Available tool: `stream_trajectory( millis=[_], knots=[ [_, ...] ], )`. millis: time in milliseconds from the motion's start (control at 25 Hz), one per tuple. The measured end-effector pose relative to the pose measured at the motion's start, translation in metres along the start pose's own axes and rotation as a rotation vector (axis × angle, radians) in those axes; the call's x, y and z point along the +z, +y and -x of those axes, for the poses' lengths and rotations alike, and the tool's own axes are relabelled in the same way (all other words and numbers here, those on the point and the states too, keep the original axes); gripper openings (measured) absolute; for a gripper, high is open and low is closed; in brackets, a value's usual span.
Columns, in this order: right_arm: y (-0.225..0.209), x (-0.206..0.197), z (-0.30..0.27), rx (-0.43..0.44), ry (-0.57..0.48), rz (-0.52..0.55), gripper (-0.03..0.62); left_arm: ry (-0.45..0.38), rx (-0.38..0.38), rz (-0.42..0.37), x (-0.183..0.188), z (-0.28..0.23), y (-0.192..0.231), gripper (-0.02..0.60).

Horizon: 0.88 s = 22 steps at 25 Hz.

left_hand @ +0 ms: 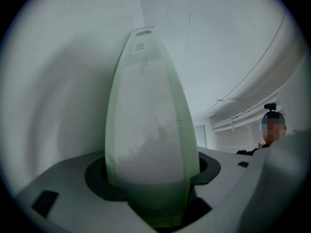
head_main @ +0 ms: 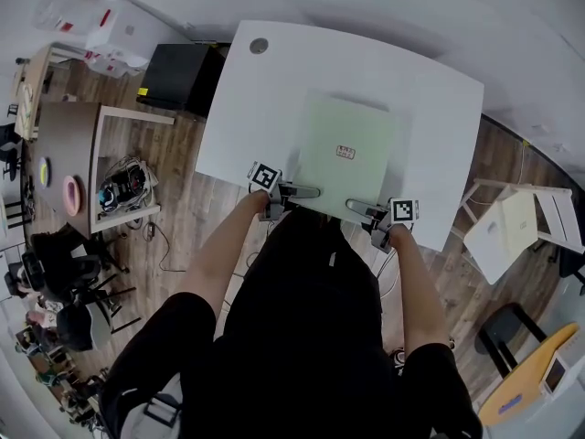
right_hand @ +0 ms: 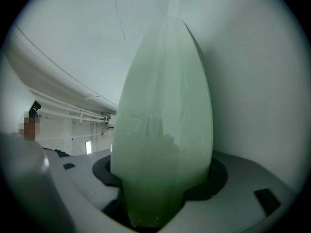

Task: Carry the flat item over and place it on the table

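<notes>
A pale green flat board with a small label in its middle lies level over the near half of the white table. I cannot tell whether it touches the top. My left gripper grips its near edge at the left, and my right gripper grips the same edge at the right. In the left gripper view the board runs edge-on out from between the jaws of the left gripper. The right gripper view shows the board the same way in the right gripper. Both pairs of jaws are shut on the board.
A black box stands by the table's left end, with a wooden desk and cables further left. White stools stand at the right. A round grommet sits at the table's far left corner. A person stands far off.
</notes>
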State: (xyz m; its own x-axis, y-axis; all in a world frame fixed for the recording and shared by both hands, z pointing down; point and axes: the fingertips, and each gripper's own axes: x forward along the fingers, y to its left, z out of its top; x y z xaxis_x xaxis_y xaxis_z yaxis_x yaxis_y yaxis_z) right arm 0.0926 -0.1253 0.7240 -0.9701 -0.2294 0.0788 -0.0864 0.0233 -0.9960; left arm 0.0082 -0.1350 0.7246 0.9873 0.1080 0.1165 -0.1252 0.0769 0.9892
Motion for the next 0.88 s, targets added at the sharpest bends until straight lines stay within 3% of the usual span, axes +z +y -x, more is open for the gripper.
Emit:
stream_trajectory(
  millis=[120, 240, 320, 560, 680, 880],
  knots=[
    [-0.001, 0.000, -0.002, -0.003, -0.019, -0.047, 0.314, 0.005, -0.020, -0.010, 0.003, 0.000, -0.001, 0.314],
    [-0.009, -0.003, 0.000, -0.071, -0.021, -0.106, 0.314, 0.003, -0.045, -0.025, 0.006, 0.002, -0.001, 0.314],
    [-0.005, -0.003, -0.004, -0.040, -0.024, -0.087, 0.314, -0.003, -0.043, -0.052, 0.007, 0.005, 0.001, 0.314],
    [-0.010, 0.001, 0.005, -0.064, -0.029, -0.099, 0.314, -0.059, -0.042, -0.005, 0.011, 0.003, 0.004, 0.314],
    [-0.002, 0.004, 0.002, -0.007, -0.017, -0.057, 0.315, -0.081, -0.059, -0.006, 0.011, 0.003, 0.003, 0.313],
    [-0.003, 0.003, 0.011, -0.019, -0.011, -0.069, 0.316, -0.082, -0.066, -0.020, 0.011, 0.005, 0.004, 0.311]
  ],
)
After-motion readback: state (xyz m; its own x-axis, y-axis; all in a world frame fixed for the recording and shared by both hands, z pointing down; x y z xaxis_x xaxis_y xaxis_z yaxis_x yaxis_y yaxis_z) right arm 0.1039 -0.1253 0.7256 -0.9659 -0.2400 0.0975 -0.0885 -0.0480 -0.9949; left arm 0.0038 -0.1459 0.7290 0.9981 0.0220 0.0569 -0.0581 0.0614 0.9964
